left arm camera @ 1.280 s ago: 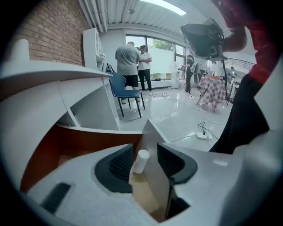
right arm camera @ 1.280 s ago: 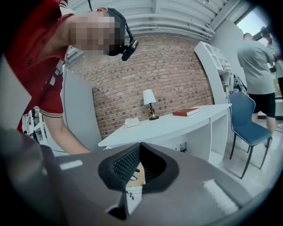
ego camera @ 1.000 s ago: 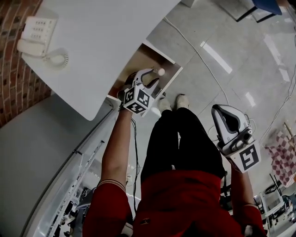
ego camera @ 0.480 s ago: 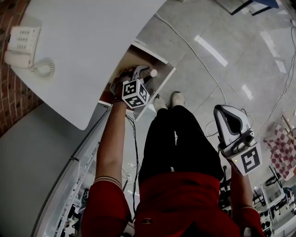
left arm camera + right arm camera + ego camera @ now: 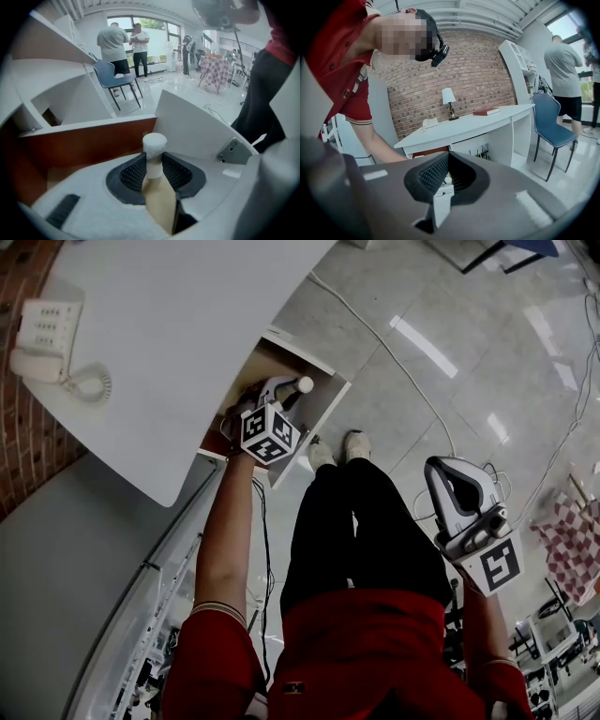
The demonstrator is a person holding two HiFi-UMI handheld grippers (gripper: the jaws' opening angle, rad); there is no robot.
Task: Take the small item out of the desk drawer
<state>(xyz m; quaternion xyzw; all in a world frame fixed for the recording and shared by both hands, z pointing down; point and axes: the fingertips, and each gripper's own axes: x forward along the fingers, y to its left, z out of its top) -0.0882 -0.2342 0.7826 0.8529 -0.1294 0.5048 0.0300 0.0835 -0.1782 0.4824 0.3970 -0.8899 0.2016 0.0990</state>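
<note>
The wooden desk drawer (image 5: 330,397) stands pulled out from under the white desk (image 5: 187,324). My left gripper (image 5: 296,388) reaches into it. Its jaws are closing on a small white item (image 5: 154,143), a capped stick standing upright between the black pads (image 5: 132,172). The pads touch its stem on both sides. The item's round cap (image 5: 305,383) pokes out past the fingertips in the head view. My right gripper (image 5: 448,474) hangs at the person's right side above the floor, far from the drawer, shut with nothing in it (image 5: 447,174).
A white telephone (image 5: 42,329) with a coiled cord lies on the desk's far left by a brick wall (image 5: 23,442). The person's legs and shoes (image 5: 334,448) stand just right of the drawer. Cables run over the glossy floor (image 5: 450,343). People and a blue chair (image 5: 112,77) stand beyond the drawer.
My left gripper has slid a little up and left, further over the drawer, the white cap staying at its tips. The right gripper has kept roughly its place.
</note>
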